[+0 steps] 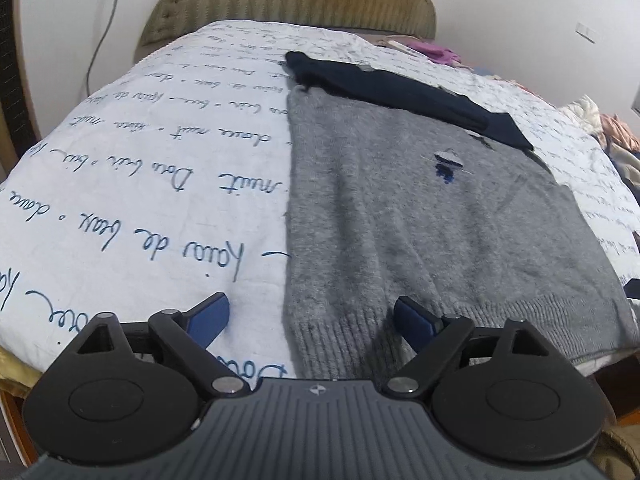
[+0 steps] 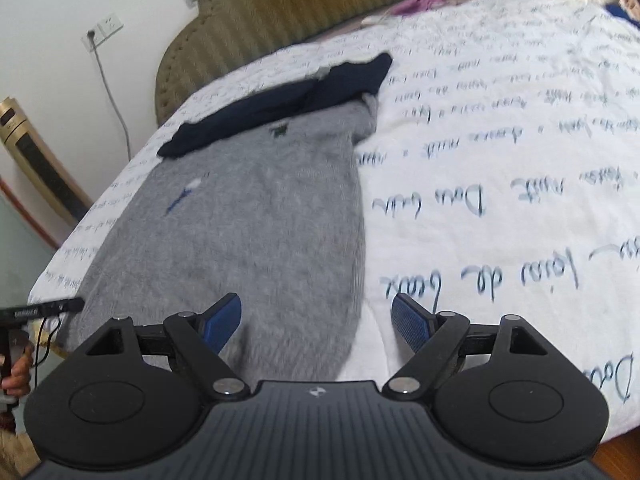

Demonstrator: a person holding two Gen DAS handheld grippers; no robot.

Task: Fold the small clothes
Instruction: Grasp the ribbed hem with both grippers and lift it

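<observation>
While the grey sweater (image 1: 420, 216) lies flat on the bedspread (image 1: 140, 168) with its long axis running away from me toward the headboard (image 1: 288, 0), dark sleeves (image 1: 400, 88) folded across the far end, I have both tools at its near hem. My left gripper (image 1: 310, 320) straddles the left hem corner, my right gripper (image 2: 316, 320) the right corner. Both gape, gripping nothing, about equally near.

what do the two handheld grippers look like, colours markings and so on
Both match. The left gripper and right gripper each have two blue textured pads on black linkage arms with silver pivot pins, round black side housings, and a ribbed dark grey body bearing a small white emblem.
</observation>
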